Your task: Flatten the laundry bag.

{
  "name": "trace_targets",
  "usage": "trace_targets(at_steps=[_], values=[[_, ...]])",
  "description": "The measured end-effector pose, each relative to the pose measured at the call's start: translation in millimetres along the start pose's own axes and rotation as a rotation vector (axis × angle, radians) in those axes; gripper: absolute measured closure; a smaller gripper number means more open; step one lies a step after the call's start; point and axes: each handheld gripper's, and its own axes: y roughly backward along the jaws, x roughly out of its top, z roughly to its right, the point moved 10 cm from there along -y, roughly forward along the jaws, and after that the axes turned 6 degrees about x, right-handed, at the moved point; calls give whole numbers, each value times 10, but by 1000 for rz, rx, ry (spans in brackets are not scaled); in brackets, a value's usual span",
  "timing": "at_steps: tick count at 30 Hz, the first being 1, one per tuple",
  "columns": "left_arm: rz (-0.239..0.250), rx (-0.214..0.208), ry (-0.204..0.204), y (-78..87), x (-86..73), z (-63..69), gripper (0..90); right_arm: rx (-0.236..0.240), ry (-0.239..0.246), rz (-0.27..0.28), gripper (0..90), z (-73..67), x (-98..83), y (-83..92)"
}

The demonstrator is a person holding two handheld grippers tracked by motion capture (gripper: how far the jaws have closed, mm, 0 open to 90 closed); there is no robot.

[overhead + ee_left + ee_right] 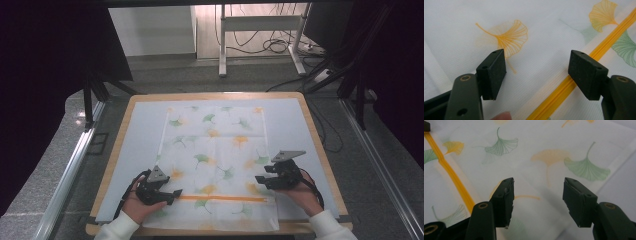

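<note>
Ginkgo-print zipper bag lies flat on wooden-rimmed table; left gripper, right gripper both gape empty

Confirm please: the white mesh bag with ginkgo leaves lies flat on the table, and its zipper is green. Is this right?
Not quite. The zipper is orange-yellow, not green, as the left gripper view shows. The rest holds: the white mesh bag with ginkgo leaves lies flat on the table.

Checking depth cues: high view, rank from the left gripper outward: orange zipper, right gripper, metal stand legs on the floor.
1. Orange zipper: starts right beside the left gripper, running right.
2. Right gripper: across the mesh bag, at its right edge.
3. Metal stand legs: beyond the table's far edge.
</note>
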Motion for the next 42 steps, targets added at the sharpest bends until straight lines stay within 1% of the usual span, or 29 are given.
trace_targets(at_steps=[4, 6, 8, 10, 11, 12, 15, 17, 20, 23, 25, 27, 29, 30, 32, 33, 34, 36, 37, 39, 40, 41, 42], values=[[2, -2, 4, 8, -8, -9, 297, -42, -24, -8, 405, -9, -157, 114], [5, 1, 8, 16, -3, -24, 295, -75, -43, -25, 396, 26, -237, 145], [14, 8, 18, 32, 10, -46, 292, -94, -57, -30, 393, 75, -280, 156], [20, 16, 28, 49, 18, -83, 289, -99, -72, -29, 387, 109, -286, 155], [22, 23, 30, 54, 19, -105, 288, -99, -71, -27, 385, 118, -281, 149], [27, 26, 41, 54, 22, -119, 287, -99, -69, -29, 384, 123, -279, 141], [20, 34, 44, 58, 10, -165, 284, -101, -70, -39, 379, 137, -275, 104], [19, 42, 54, 62, 5, -191, 282, -102, -69, -43, 376, 145, -262, 80], [23, 74, 64, 89, 11, -279, 274, -105, -67, -47, 374, 153, -238, 44], [24, 125, 95, 118, 15, -434, 261, -111, -58, -54, 373, 170, -228, 14], [21, 147, 137, 115, 14, -550, 251, -115, -51, -58, 372, 179, -220, 2], [4, 169, 172, 89, 3, -682, 238, -117, -48, -60, 371, 195, -207, -7], [-11, 169, 195, 50, -1, -762, 230, -113, -48, -61, 370, 213, -192, -20], [-21, 165, 213, 17, 2, -799, 227, -115, -46, -62, 369, 224, -187, -27], [-32, 156, 227, -38, 18, -825, 226, -114, -46, -63, 367, 242, -166, -50], [-39, 154, 224, -66, 28, -821, 229, -115, -45, -65, 366, 252, -156, -59], [-44, 165, 204, -84, 40, -821, 226, -118, -42, -67, 365, 264, -145, -69], [-52, 185, 178, -107, 60, -809, 238, -120, -41, -68, 365, 278, -125, -89], [-51, 183, 169, -107, 71, -796, 261, -122, -41, -71, 364, 284, -118, -99], [-48, 177, 166, -109, 84, -758, 329, -127, -37, -77, 364, 295, -110, -123], [-48, 174, 157, -107, 86, -752, 343, -129, -36, -80, 364, 299, -107, -137], [-45, 175, 157, -107, 90, -745, 365, -133, -27, -82, 365, 305, -102, -147], [-44, 173, 156, -106, 92, -740, 385, -135, -29, -82, 367, 304, -94, -156]])
